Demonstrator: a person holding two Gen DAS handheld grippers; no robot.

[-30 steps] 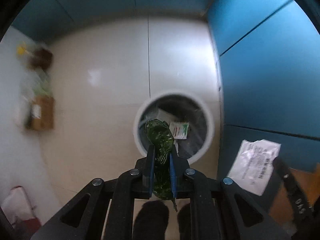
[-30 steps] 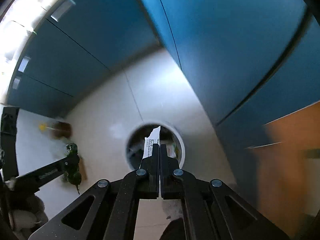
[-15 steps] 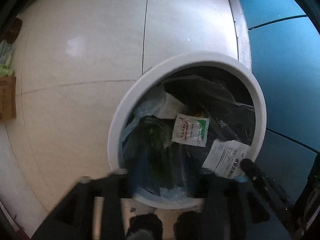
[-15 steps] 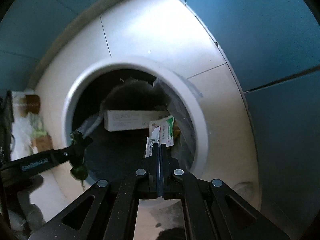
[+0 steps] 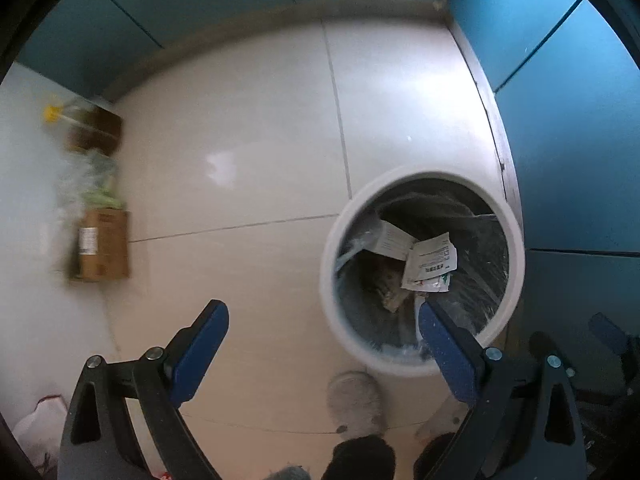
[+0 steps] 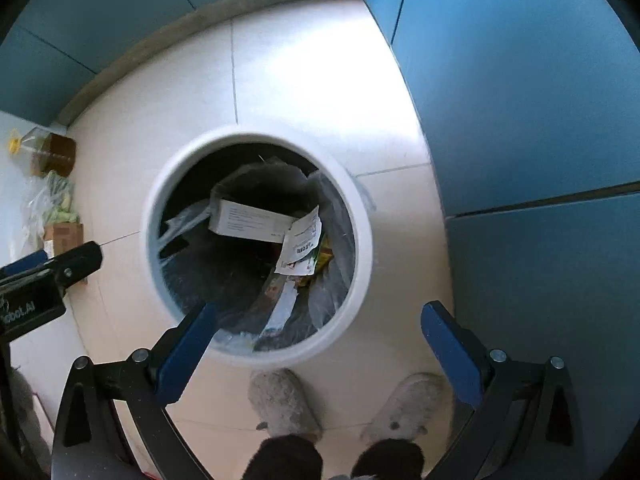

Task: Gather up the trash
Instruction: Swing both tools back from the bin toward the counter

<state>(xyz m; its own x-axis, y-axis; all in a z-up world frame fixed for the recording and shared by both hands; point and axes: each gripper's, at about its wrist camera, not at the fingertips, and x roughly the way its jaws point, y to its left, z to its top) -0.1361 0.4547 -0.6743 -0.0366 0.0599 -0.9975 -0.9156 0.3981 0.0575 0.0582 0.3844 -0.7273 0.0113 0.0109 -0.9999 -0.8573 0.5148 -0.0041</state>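
The round white trash bin (image 5: pixel 329 264) with a black liner stands on the tiled floor by the blue cabinets. My left gripper (image 5: pixel 322 314) hangs beside and above it, jaws opening wide with nothing between the blue pads. My right gripper (image 6: pixel 319 312) points down over the bin (image 6: pixel 362 240), its jaws also opening and holding nothing. Inside lie a white printed sachet (image 6: pixel 304 240) and a white box (image 6: pixel 248 220). The sachet (image 5: pixel 430 260) also shows in the left wrist view. The left gripper (image 6: pixel 52 264) shows at the left edge of the right wrist view.
A person's grey fluffy slippers (image 6: pixel 284 404) stand just below the bin. By the left wall sit a cardboard box (image 5: pixel 104 244), a plastic bag of greens (image 5: pixel 96 184) and a bottle with a yellow cap (image 5: pixel 52 114). Blue cabinet fronts (image 5: pixel 580 160) close the right side.
Both grippers went from shut to wide open. The green wrapper left the left jaws and the white sachet left the right jaws, dropping into the bin. The right gripper came down closer to the bin.
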